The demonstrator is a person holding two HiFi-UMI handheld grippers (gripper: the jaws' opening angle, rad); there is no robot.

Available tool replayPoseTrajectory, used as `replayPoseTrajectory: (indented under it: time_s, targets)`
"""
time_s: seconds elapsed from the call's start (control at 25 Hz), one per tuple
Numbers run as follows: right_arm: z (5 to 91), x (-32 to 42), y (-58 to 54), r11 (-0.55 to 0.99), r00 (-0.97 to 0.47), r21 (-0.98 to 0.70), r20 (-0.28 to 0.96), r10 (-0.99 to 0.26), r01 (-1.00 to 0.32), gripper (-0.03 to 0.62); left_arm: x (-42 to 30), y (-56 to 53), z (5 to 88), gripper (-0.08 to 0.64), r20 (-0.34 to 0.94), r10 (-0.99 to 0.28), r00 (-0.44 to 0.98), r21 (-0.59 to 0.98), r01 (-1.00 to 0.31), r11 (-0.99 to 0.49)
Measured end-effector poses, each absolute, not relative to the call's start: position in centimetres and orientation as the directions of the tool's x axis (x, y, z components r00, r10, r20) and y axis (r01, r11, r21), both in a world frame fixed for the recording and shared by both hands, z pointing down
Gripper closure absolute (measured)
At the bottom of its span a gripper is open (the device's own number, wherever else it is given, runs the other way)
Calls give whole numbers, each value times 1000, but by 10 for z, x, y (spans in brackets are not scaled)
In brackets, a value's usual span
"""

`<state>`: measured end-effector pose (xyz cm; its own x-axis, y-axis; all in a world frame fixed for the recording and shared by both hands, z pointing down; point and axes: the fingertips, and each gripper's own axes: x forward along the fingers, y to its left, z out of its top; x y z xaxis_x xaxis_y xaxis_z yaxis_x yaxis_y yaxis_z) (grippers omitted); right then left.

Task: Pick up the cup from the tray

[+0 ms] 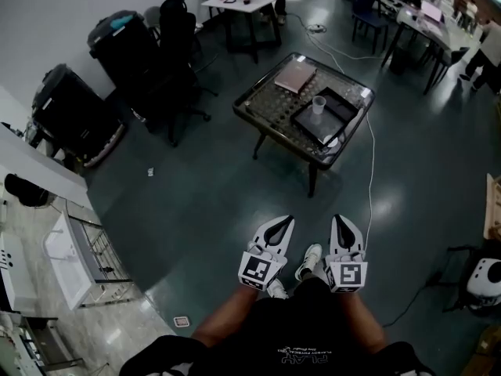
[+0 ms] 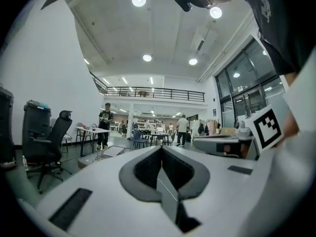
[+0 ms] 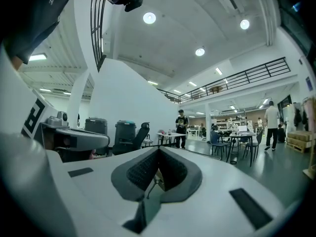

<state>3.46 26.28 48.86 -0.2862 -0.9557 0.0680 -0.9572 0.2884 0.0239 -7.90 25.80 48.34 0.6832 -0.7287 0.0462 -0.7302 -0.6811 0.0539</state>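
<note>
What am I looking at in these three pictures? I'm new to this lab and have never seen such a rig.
No robot here: a person holds a white two-jaw gripper in each hand. The top-down picture comes from a camera on the person's head; the left gripper and right gripper show near the person's legs. The other two pictures come from cameras riding on each gripper, looking along its jaws into the room. Both grippers are shut and hold nothing. Ahead stands a low glass-topped table bearing a black rectangular tray with a clear plastic cup on it, and a flat pinkish board beside the tray.
</note>
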Motion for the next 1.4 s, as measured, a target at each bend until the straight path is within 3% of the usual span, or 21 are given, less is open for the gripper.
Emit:
replayPoseTrajectory:
  time_s: [0.12,0.32,0.44,0.92,1.4]
  targets:
    - [490,40,242,301,-298,30,70,-952,-953,586,-72,240,485,549,54,-729,683,43,-730,-682]
    - [483,51,197,328,-326,37,59,-944,-944,586,-40,210,469,549,101,-707,700,-159,-690,-706]
    - [484,64,171,332,-330,30,61,-942,-943,586,-17,191,464,549,71,-687,723,-198,-665,-720]
    - [479,105,93,348,-347,8,57,-936,-937,586,15,100,460,549,51,-709,703,-5,-710,-704]
    - [485,102,42,380,-380,-2,52,-923,-925,586,-12,47,458,549,56,-785,617,-22,-785,-619]
